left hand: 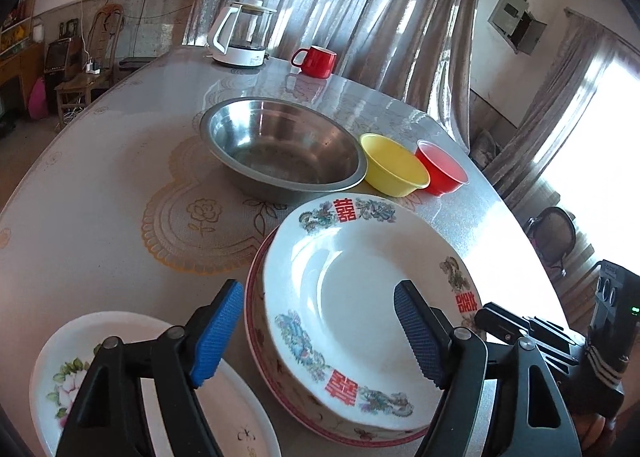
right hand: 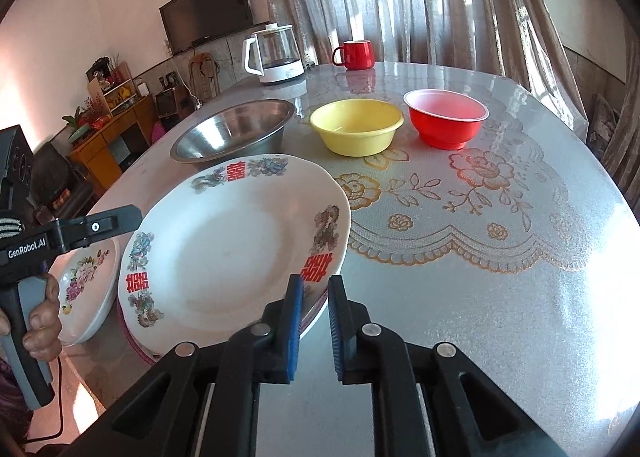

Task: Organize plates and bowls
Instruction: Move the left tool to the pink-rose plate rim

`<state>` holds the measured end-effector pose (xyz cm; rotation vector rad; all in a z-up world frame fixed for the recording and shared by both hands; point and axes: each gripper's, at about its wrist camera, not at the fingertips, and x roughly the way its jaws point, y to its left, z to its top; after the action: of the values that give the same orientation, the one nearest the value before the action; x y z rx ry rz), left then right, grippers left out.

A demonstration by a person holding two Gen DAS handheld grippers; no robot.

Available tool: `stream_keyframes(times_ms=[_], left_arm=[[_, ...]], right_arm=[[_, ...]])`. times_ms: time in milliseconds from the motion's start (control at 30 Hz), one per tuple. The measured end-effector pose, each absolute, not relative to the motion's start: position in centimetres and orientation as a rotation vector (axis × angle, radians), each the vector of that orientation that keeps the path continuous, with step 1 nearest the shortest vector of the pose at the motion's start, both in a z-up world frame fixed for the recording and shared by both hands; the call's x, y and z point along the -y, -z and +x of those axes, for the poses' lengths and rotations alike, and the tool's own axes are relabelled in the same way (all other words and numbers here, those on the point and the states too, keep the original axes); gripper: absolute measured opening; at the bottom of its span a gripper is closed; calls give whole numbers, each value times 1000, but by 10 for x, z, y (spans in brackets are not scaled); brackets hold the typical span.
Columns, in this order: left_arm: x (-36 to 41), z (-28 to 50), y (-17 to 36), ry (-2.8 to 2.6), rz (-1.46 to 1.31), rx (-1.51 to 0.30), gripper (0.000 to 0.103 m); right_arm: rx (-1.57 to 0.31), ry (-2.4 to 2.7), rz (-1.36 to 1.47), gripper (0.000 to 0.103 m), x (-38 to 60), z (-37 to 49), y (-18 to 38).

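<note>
A white plate with red characters and dragon patterns [left hand: 360,289] [right hand: 224,241] lies on top of a red-rimmed plate [left hand: 256,337] near the table's front edge. A white floral plate [left hand: 60,373] [right hand: 86,285] lies to its left. My left gripper [left hand: 320,333] is open above the stack's near rim, holding nothing. My right gripper [right hand: 315,321] has its jaws close together astride the top plate's right rim. Behind stand a steel bowl [left hand: 280,145] [right hand: 236,129], a yellow bowl [left hand: 394,165] [right hand: 356,131] and a red bowl [left hand: 440,171] [right hand: 446,121].
A white kettle [left hand: 242,39] [right hand: 276,53] and a red mug [left hand: 316,61] [right hand: 356,55] stand at the far edge of the round table [left hand: 100,197] [right hand: 480,297]. Curtains hang behind it. Chairs and cabinets stand beyond the table's left side.
</note>
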<state>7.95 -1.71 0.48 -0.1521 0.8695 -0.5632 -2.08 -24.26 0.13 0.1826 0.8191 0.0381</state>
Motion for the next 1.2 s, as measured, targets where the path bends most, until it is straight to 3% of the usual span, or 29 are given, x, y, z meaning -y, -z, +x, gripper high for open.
stream_keyframes(times_ms=[267, 900, 1200], left_arm=[[32, 83, 4, 576, -90, -880, 78], [22, 65, 4, 575, -91, -867, 78], [16, 55, -2, 512, -70, -847, 82]], right_arm=[[-811, -31, 281, 18, 259, -4, 4], [-814, -32, 175, 17, 242, -15, 2], [-818, -23, 178, 22, 238, -15, 5]])
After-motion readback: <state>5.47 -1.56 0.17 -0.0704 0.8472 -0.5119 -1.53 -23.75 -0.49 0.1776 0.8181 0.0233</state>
